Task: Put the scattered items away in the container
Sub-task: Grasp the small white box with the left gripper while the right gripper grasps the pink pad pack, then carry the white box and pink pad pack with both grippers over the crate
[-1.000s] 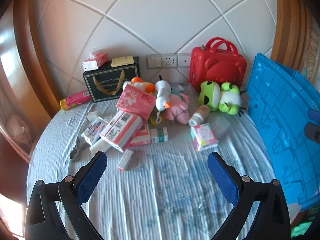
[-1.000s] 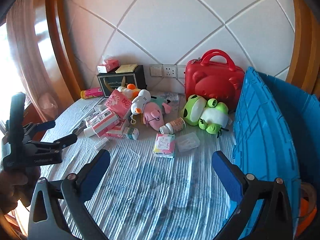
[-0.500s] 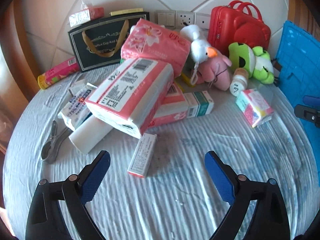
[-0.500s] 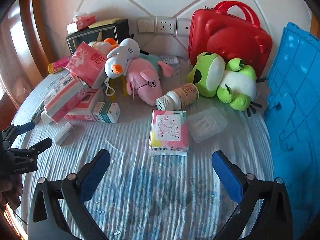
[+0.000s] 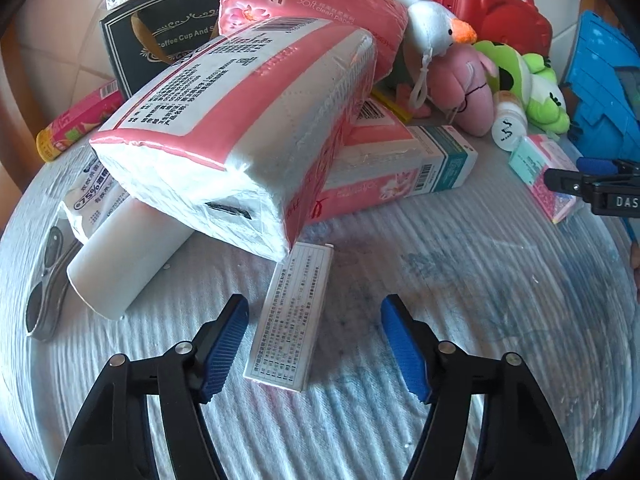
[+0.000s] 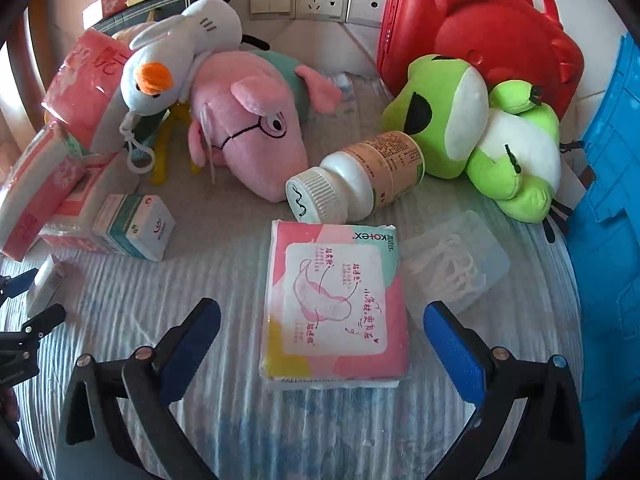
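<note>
Closing around the small white box [image 5: 289,320], the left tool [image 5: 314,344] could nudge the tissue pack [image 5: 240,136] at twelve o'clock, while the right tool [image 6: 320,344] stands open over the pad packet [image 6: 334,304].

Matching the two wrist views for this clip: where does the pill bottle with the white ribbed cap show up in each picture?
Left wrist: the pill bottle is far right, upper part, cap toward the camera, between the pink pig plush and the green frog plush.
Right wrist: the bottle lies on its side at centre, just beyond the pink sanitary pad pack.
Shared landmark: the red bear-face case.
</note>
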Available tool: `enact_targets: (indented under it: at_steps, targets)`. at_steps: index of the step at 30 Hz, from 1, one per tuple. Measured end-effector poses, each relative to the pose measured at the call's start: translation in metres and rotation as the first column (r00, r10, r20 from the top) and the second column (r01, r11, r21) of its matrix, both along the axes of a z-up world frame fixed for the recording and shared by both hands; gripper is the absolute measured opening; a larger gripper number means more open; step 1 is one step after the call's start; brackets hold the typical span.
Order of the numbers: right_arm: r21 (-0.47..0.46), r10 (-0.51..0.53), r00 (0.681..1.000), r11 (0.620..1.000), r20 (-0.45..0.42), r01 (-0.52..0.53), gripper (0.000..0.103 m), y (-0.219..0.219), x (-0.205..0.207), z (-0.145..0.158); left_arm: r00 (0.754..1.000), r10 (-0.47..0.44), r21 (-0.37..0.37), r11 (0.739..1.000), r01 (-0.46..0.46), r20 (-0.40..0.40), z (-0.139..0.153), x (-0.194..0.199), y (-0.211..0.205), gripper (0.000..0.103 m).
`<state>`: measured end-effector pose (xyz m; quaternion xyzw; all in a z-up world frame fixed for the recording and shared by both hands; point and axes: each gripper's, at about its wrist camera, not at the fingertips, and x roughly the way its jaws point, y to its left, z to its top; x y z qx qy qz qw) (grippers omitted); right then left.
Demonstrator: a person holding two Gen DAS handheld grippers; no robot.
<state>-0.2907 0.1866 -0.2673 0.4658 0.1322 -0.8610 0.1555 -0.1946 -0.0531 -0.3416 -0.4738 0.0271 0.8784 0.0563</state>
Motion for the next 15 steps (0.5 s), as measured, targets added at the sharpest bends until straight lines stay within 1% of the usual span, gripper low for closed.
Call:
enact_targets:
  at_steps: [1,2,3,4,5,8,15]
  targets:
    - [0.004,0.000,1.000,1.000,0.003,0.000,0.101,-0.001,-0.002,-0.002,1.000,-0.001,0.001,1.000,0.001,-0.004,0.000,0.000,0.000,0.059]
    - [0.006,0.002,1.000,1.000,0.006,-0.002,0.089,-0.002,-0.003,-0.003,1.000,-0.002,0.003,1.000,0.002,-0.007,0.001,0.000,0.001,0.046]
    - [0.021,-0.003,1.000,1.000,0.009,0.003,0.072,-0.003,-0.005,-0.004,1.000,0.001,0.003,1.000,-0.001,-0.005,0.001,0.000,0.001,0.036]
    - [0.030,-0.006,1.000,1.000,0.009,0.006,0.068,-0.004,-0.005,-0.005,1.000,0.005,0.007,1.000,-0.005,-0.002,0.002,0.000,0.001,0.030]
    - [0.023,-0.008,1.000,1.000,0.012,0.007,0.068,-0.003,-0.005,-0.004,1.000,0.006,0.012,1.000,-0.006,0.003,0.002,0.000,0.001,0.026]
    - [0.005,-0.005,1.000,1.000,0.019,0.005,0.065,-0.001,-0.004,0.000,1.000,0.004,0.016,1.000,-0.004,0.007,0.006,0.000,0.002,0.026]
    - [-0.012,0.009,1.000,1.000,0.006,-0.009,0.064,0.002,0.013,0.022,1.000,0.014,0.021,1.000,-0.013,-0.008,0.025,0.013,0.006,0.026]
